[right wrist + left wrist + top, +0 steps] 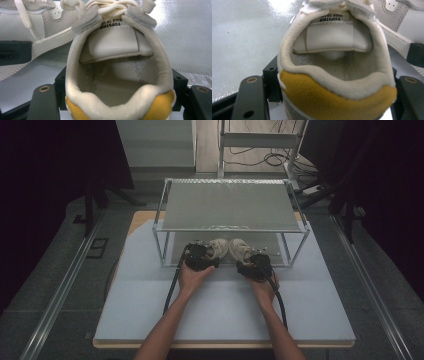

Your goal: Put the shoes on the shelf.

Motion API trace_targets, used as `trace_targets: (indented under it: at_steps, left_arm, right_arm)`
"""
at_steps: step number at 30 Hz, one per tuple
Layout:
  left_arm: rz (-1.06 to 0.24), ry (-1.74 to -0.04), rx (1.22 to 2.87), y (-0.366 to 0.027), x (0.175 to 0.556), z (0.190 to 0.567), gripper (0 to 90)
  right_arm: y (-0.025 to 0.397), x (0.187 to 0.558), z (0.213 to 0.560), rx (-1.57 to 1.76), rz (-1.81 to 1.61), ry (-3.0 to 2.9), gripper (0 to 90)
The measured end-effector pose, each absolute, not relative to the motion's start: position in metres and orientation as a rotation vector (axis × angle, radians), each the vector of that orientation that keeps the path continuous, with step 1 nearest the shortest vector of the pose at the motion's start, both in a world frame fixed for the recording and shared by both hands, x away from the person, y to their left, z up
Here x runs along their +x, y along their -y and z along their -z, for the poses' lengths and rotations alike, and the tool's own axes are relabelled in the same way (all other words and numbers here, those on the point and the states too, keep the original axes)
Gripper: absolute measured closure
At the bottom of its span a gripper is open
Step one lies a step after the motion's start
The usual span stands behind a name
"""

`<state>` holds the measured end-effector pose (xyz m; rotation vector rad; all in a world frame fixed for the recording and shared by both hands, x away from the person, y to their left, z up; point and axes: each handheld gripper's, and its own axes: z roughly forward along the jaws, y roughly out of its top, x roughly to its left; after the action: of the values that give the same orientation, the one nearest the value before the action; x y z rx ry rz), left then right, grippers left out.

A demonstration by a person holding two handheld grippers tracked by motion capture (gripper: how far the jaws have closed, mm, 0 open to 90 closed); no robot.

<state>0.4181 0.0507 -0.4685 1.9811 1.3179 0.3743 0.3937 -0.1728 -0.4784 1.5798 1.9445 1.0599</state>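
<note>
High view looks down the table (150,310); gripper views sit close behind the shared shoes (230,248).

Two cream-white sneakers sit side by side on the lower level of a metal shelf rack, toes pointing to twelve o'clock, heels toward six o'clock. The left shoe (217,247) lies just at nine o'clock of the right shoe (240,249); the two are close, nearly touching at the sides. Each stands upright on its sole. Seen from behind, the left shoe (337,62) has a padded cream collar, a mustard-yellow heel patch, and a tongue label printed with lettering. The right shoe (120,65) matches it, with cream laces tied at twelve o'clock and grey suede panels.
</note>
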Motion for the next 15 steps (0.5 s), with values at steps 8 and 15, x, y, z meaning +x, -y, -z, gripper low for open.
trace_targets:
  at_steps: [8, 15]
  left_arm:
    - [-0.367, -1.336, 1.996, -0.0474, 0.4228, 0.4724, 29.1]
    - [-0.375, -1.364, 1.985, -0.0489, 0.4236, 0.4761, 29.1]
  right_arm:
    - [0.1714, 0.3967, 0.4820, 1.595, -1.048, -1.935, 28.8]
    - [0.1632, 0.4002, 0.4824, 1.583, -0.996, -1.955, 28.8]
